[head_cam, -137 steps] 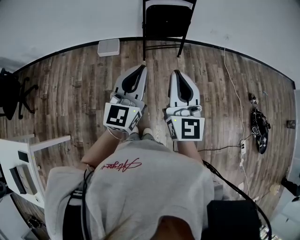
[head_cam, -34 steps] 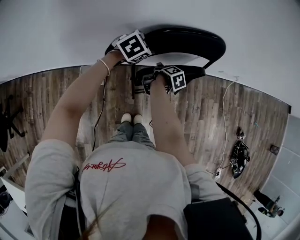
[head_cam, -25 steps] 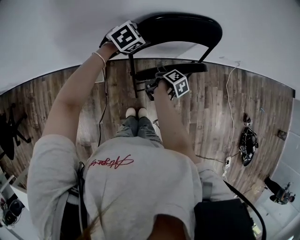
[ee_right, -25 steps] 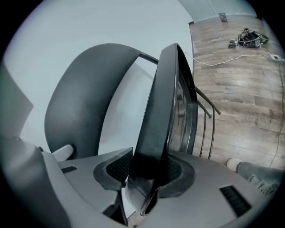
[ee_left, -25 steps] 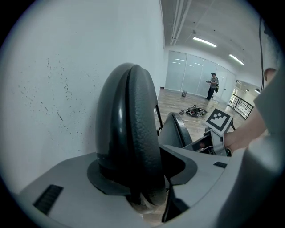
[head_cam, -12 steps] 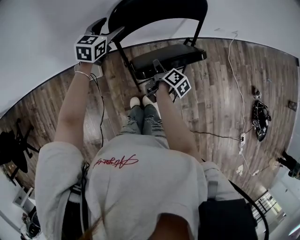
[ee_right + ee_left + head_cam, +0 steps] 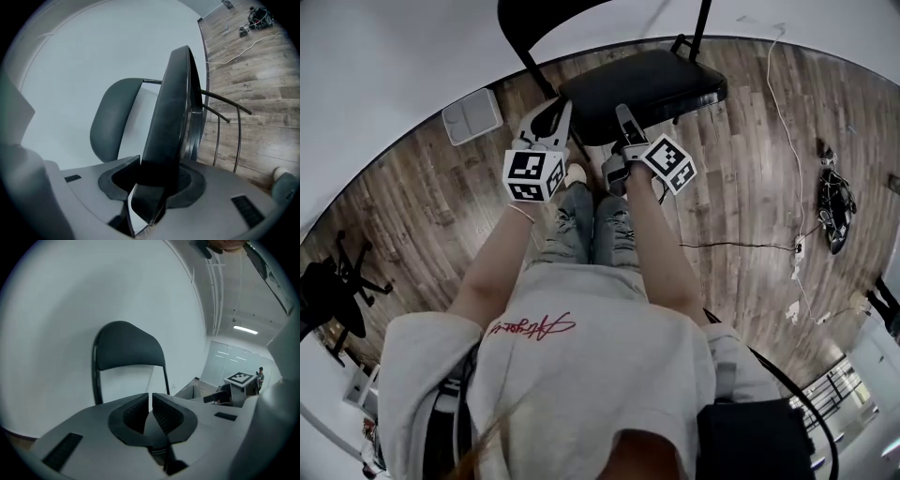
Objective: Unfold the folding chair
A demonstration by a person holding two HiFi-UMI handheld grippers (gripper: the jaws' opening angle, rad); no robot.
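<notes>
The black folding chair stands against the white wall with its seat point(image 7: 647, 89) down flat and its backrest point(image 7: 534, 14) at the top of the head view. My right gripper point(image 7: 623, 117) is shut on the seat's front edge; in the right gripper view the seat point(image 7: 171, 117) runs edge-on between the jaws of that gripper point(image 7: 157, 173). My left gripper point(image 7: 555, 111) hangs beside the seat's front left corner. Its jaws are closing to a thin slit with nothing between them. The left gripper point(image 7: 151, 404) points at the backrest point(image 7: 126, 345).
A white box point(image 7: 472, 115) lies on the wooden floor by the wall, left of the chair. Cables and a dark device point(image 7: 834, 202) lie on the floor at the right. An office chair base point(image 7: 337, 291) stands at the far left. My shoes point(image 7: 575, 175) are just before the chair.
My left gripper has left the backrest's top, come down beside the seat's front left corner, and its jaws have closed. The right gripper stays on the seat edge, which now lies flatter.
</notes>
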